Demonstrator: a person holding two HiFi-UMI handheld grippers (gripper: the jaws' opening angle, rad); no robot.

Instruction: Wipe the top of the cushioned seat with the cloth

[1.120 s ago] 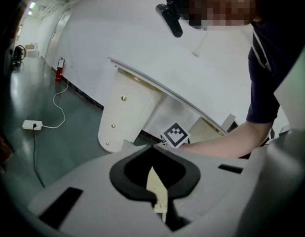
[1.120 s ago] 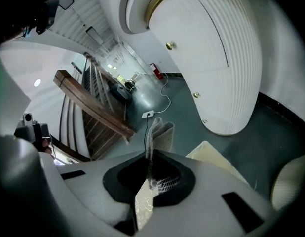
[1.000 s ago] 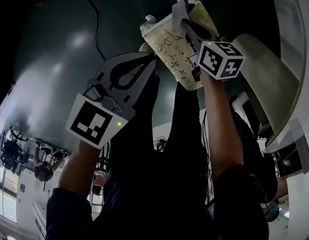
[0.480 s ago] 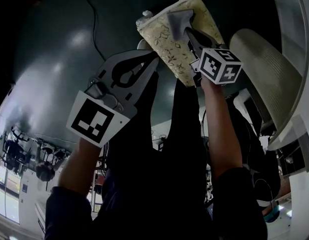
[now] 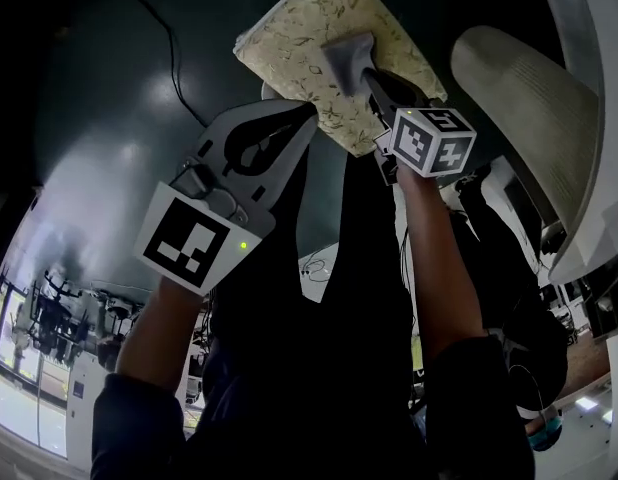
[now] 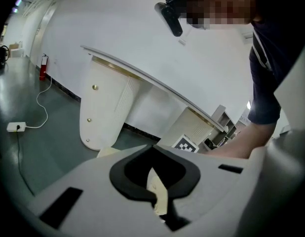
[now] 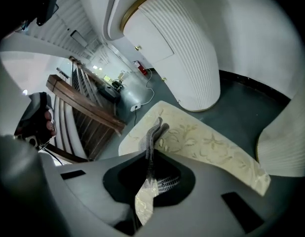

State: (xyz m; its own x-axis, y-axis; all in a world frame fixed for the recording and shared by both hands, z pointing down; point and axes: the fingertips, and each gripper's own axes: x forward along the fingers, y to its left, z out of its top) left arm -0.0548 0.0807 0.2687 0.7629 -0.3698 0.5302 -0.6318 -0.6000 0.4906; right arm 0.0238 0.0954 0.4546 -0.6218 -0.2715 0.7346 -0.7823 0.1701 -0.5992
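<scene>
Dark floor (image 5: 109, 118) all round, white ribbed panel (image 5: 519, 118) close on my right, so I watch that side. The cushioned seat (image 5: 289, 38) now faces me more squarely than a second ago. My right gripper (image 5: 361, 70), clenched on the grey cloth (image 5: 341, 53), has slid in from the seat's edge to its middle. I'd say the wipe is under way, with much of the top still to cover. My left gripper (image 5: 307, 113) is closed on nothing I can make out, just beside the near edge. A cable (image 5: 174, 58) lies well clear.

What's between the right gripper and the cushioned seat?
The grey cloth, clamped by the right gripper and resting on the cushioned seat; the right gripper view shows it.
</scene>
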